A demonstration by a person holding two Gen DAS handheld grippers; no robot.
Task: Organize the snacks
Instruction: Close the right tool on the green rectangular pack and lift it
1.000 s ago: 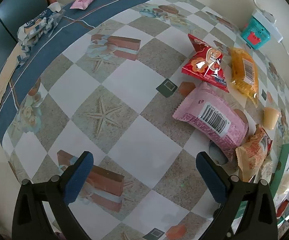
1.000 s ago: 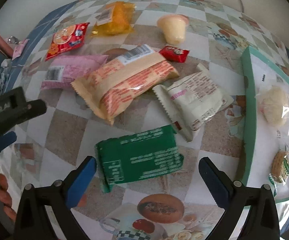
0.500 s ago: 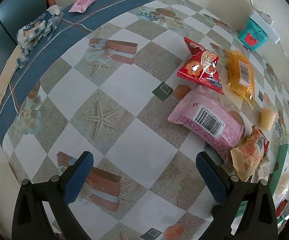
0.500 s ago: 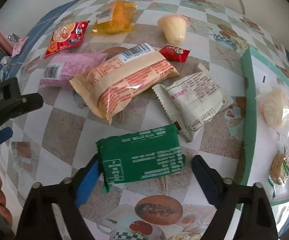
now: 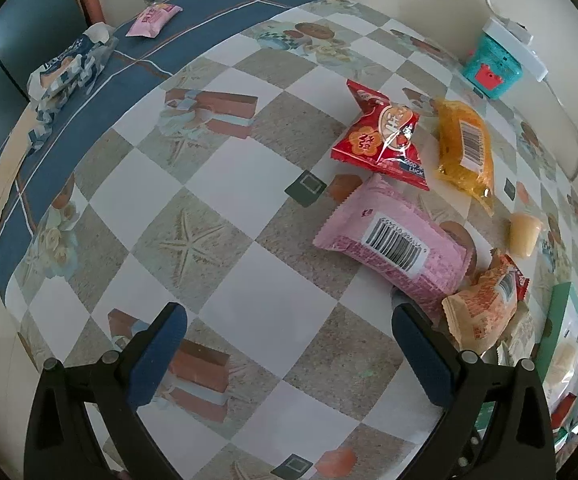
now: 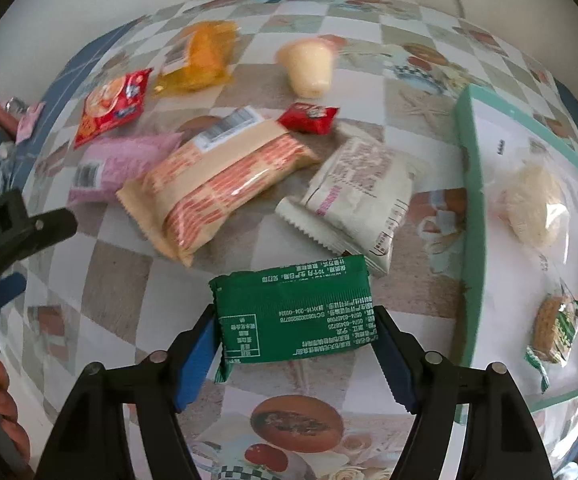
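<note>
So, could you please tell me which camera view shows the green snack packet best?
The right wrist view: the green snack packet fills the centre, between the right gripper pads. The left wrist view does not show it.

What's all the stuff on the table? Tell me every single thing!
green pack: 1, green, between right tongs' pads
striped pack: 1, tan-orange, middle
white pack: 1, white, beside tray
pink pack: 1, pink, middle
red bag: 1, red, far side
small red pack: 1, red, middle
orange pack: 1, orange, far side
cup: 1, cream, far side
tray: 1, teal-rimmed, right
teal box: 1, by wall
left tongs: open, empty
right tongs: closing on green pack
</note>
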